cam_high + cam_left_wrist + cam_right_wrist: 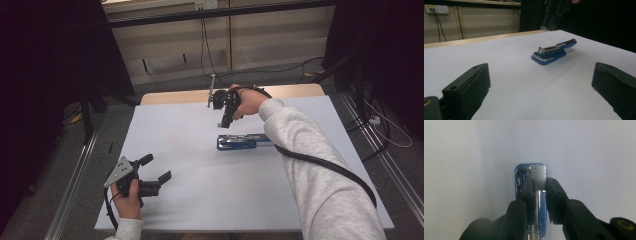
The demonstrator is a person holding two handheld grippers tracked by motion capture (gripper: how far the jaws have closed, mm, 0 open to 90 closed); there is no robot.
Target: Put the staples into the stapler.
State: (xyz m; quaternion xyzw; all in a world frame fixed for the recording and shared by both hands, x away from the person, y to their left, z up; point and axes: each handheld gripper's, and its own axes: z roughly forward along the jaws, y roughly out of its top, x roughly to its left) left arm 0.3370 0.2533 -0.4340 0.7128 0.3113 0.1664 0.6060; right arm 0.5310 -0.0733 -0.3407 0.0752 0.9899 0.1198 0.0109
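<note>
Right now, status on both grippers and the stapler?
Left gripper open, low, empty. Right gripper shut on staple strip, held above blue stapler. Stapler lies open on white table. Nothing in the way.

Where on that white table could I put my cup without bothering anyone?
Nearly all the table is bare: the far left corner, the stretch between the left gripper and the blue stapler, and the near middle. It is crowded at the stapler, where the right gripper hangs above with a strip of staples between its jaws.
</note>
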